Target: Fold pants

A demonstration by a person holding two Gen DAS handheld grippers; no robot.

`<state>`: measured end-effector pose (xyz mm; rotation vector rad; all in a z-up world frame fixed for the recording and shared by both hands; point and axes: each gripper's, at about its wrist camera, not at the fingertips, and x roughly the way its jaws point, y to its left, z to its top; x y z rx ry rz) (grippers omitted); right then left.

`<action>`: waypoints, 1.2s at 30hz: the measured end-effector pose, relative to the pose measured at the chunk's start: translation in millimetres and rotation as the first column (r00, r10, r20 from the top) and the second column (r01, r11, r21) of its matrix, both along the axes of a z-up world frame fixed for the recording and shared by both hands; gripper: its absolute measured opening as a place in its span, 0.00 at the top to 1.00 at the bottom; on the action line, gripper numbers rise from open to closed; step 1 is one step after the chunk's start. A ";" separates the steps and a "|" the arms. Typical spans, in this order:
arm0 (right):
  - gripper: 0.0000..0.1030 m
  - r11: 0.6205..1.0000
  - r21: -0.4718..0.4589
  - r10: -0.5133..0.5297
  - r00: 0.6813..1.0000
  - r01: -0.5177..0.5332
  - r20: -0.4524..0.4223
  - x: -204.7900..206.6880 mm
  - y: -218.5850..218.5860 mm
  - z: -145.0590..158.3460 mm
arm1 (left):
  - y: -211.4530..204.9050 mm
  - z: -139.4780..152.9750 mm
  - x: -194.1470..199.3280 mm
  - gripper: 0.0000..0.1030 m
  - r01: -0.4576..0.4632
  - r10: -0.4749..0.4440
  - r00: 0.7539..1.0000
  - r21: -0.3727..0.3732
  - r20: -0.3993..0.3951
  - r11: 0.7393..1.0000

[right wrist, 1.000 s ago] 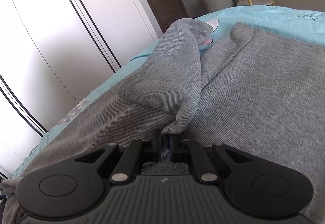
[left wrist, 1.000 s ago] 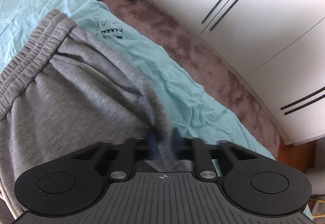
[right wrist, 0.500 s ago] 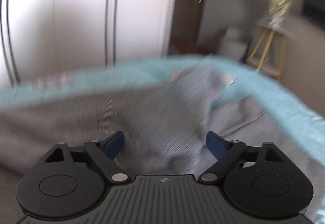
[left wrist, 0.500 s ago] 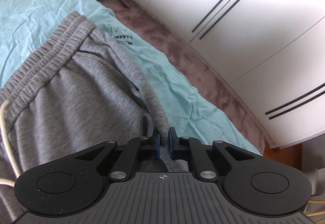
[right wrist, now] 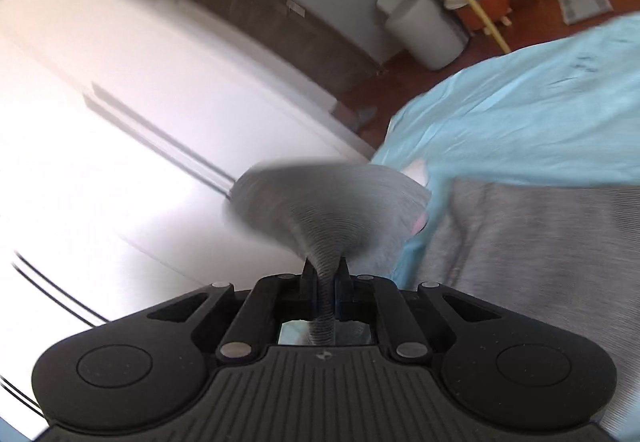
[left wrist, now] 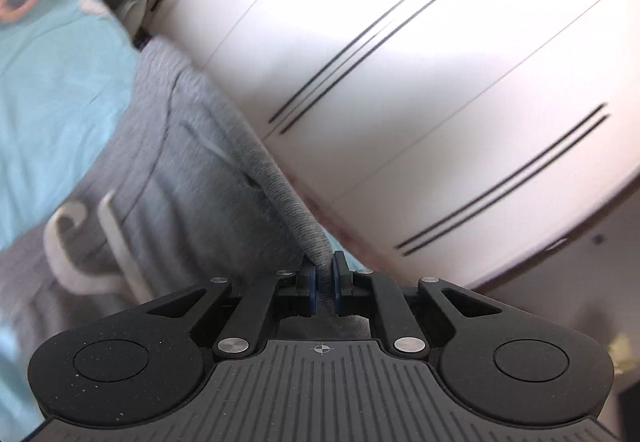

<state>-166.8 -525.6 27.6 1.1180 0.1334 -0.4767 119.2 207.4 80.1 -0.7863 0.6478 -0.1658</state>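
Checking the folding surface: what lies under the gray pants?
A light blue bedsheet shows beside and beyond the gray pants in both views. What sits beneath the sheet is covered. Both the left gripper and the right gripper pinch pants fabric.

Strong daylight is washing out the white wardrobe doors (left wrist: 420, 61) in both wrist views, glare bleaching their panels almost featureless. Motion blur is smearing the grey pants (left wrist: 192, 177), the white drawcord (left wrist: 80, 242) and the blue bedsheet (right wrist: 540, 113), while the black gripper bodies are staying sharp. Fisheye distortion is bending the door lines and darkening the frame corners.
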 end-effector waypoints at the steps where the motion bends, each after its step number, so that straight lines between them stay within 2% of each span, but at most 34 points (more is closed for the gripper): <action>1: 0.93 1.000 -0.008 -0.006 1.000 0.006 -0.028 -14.7 -0.1 -6.3 | 3.1 -9.5 -19.3 0.89 0.005 -0.005 1.000 -0.008 0.003 1.000; 3: 0.93 0.999 -0.044 -0.033 0.982 0.025 -0.188 -33.2 -2.8 -30.3 | 6.2 -41.7 -48.7 0.86 -0.009 0.011 0.998 0.030 -0.062 1.000; 4: 0.93 0.998 -0.046 -0.045 0.963 0.034 -0.267 -36.7 -5.7 -46.0 | 7.1 -60.9 -55.9 0.86 -0.020 0.026 0.993 0.052 -0.119 0.998; 6: 0.93 0.997 0.035 -0.050 0.924 0.068 -0.380 -41.6 -15.3 -82.6 | 10.2 -95.4 -66.6 0.89 -0.037 0.057 0.974 0.095 -0.220 0.995; 7: 0.94 0.994 0.073 -0.047 0.923 0.081 -0.382 -45.6 -17.5 -96.0 | 11.8 -106.6 -70.2 0.87 -0.044 0.070 0.963 0.105 -0.261 0.994; 8: 0.95 0.990 0.100 -0.059 0.940 0.098 -0.336 -52.6 -17.6 -103.3 | 14.0 -112.7 -74.0 0.86 -0.056 0.082 0.957 0.099 -0.277 0.994; 9: 0.95 0.987 0.117 -0.065 0.947 0.107 -0.316 -56.0 -17.6 -103.6 | 16.7 -114.9 -76.1 0.82 -0.069 0.086 0.960 0.075 -0.268 0.995; 11: 0.92 0.982 0.157 -0.062 0.957 0.110 -0.282 -57.3 -19.9 -102.2 | 22.3 -107.9 -75.3 0.68 -0.109 0.120 0.966 0.061 -0.230 0.992; 12: 0.86 0.980 0.169 -0.057 0.960 0.106 -0.273 -56.5 -21.8 -102.2 | 25.3 -102.3 -73.6 0.51 -0.131 0.142 0.969 0.067 -0.201 0.989; 13: 0.81 0.979 0.176 -0.052 0.963 0.101 -0.266 -54.7 -23.6 -102.4 | 29.2 -98.6 -69.3 0.40 -0.146 0.157 0.972 0.076 -0.172 0.986; 14: 0.79 0.979 0.179 -0.044 0.964 0.093 -0.262 -56.2 -26.7 -102.9 | 31.1 -94.7 -64.7 0.38 -0.162 0.174 0.971 0.088 -0.162 0.983; 16: 0.66 0.984 0.166 -0.016 0.966 0.061 -0.259 -46.9 -30.2 -100.5 | 37.3 -93.0 -52.0 0.38 -0.177 0.186 0.969 0.073 -0.161 0.982; 18: 0.62 0.989 0.145 0.003 0.962 0.038 -0.273 -33.7 -26.4 -97.9 | 42.2 -100.2 -44.3 0.42 -0.205 0.207 0.957 0.032 -0.203 0.978; 20: 0.62 0.992 0.124 0.015 0.956 0.022 -0.291 -23.7 -20.8 -94.7 | 52.0 -108.1 -36.0 0.73 -0.223 0.210 0.942 -0.018 -0.262 0.975; 21: 0.70 0.993 0.114 0.017 0.952 0.019 -0.306 -20.5 -20.9 -93.4 | 57.0 -109.5 -30.7 0.91 -0.226 0.208 0.934 -0.029 -0.289 0.974; 22: 0.91 0.994 0.111 0.026 0.945 0.011 -0.326 -17.0 -21.7 -92.1 | 58.6 -107.2 -31.6 0.91 -0.225 0.206 0.935 -0.035 -0.288 0.974; 25: 0.93 0.993 0.116 0.029 0.951 0.007 -0.307 -13.0 -25.4 -83.6 | 62.0 -88.2 -46.1 0.92 -0.207 0.191 0.954 -0.046 -0.233 0.977; 29: 0.94 0.992 0.127 0.008 0.985 0.014 -0.170 -37.0 -26.6 -56.2 | 68.3 -65.9 -78.7 0.92 -0.192 0.167 0.970 -0.133 -0.179 0.972; 31: 0.94 0.992 0.125 0.004 0.993 0.011 -0.120 -48.4 -27.0 -47.3 | 67.0 -66.9 -92.1 0.92 -0.181 0.159 0.972 -0.121 -0.173 0.976; 33: 0.94 0.991 0.136 -0.009 0.995 0.022 -0.098 -62.1 -29.3 -46.5 | 65.4 -76.2 -97.5 0.91 -0.157 0.142 0.972 -0.069 -0.186 0.985; 34: 0.94 0.992 0.121 -0.025 0.991 0.041 -0.129 -67.9 -31.5 -48.6 | 66.2 -82.8 -95.7 0.89 -0.145 0.134 0.966 -0.035 -0.221 0.989; 35: 0.94 0.995 0.084 -0.041 0.979 0.058 -0.198 -72.1 -31.1 -50.1 | 66.1 -96.6 -96.4 0.88 -0.146 0.139 0.952 -0.006 -0.272 0.989; 36: 0.93 0.999 0.031 -0.032 0.953 0.043 -0.300 -67.6 -31.8 -54.8 | 64.3 -105.3 -94.3 0.82 -0.151 0.151 0.941 0.023 -0.302 0.988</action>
